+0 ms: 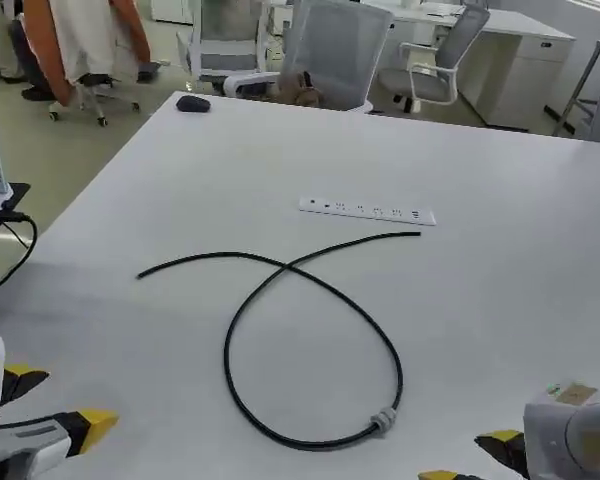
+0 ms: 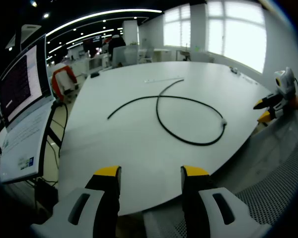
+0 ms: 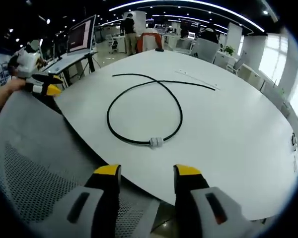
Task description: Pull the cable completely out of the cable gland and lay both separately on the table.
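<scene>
Power strip (image 1: 366, 211) beyond cable (image 1: 285, 267) and gland (image 1: 383, 420) (mouse (image 1: 192, 103) farther off); left gripper (image 2: 151, 172), right gripper (image 3: 147, 170) agape, empty.

A: Which parts identify the left gripper (image 2: 150, 173)?
B: Two pale grey jaws, each with a dark oblong slot, a black inner face and a yellow tip.
A: And the right gripper (image 3: 146, 171)?
B: The same build and colours. In the head view its rounded white housing carries a small tan label (image 1: 575, 393) with a green mark.
</scene>
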Action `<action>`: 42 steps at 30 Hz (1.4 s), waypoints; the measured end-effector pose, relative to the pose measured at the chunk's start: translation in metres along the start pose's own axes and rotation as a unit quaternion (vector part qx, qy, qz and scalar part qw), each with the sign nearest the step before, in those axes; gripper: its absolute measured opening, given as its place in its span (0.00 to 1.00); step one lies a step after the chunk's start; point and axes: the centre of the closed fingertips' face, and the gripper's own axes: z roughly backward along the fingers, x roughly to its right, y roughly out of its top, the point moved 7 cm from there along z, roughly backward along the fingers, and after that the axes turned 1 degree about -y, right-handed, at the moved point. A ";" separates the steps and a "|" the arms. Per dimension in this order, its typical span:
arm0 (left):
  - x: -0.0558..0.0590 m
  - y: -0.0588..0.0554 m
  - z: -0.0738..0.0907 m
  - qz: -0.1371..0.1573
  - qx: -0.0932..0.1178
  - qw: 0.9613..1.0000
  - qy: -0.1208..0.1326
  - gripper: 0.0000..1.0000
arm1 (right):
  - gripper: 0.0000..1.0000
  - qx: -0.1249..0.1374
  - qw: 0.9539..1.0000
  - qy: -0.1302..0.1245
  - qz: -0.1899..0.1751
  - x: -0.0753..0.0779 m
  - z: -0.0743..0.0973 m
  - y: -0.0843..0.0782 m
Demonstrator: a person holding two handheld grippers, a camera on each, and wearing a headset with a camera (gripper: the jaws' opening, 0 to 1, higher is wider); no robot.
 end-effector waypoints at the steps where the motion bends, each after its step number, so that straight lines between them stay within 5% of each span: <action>1: 0.000 0.000 0.000 -0.001 -0.001 1.000 0.001 0.46 | 0.38 0.000 1.000 -0.001 0.001 0.000 0.000 0.000; 42: 0.001 -0.002 0.000 -0.004 -0.010 1.000 -0.001 0.45 | 0.38 -0.005 1.000 -0.003 -0.004 0.001 0.001 -0.001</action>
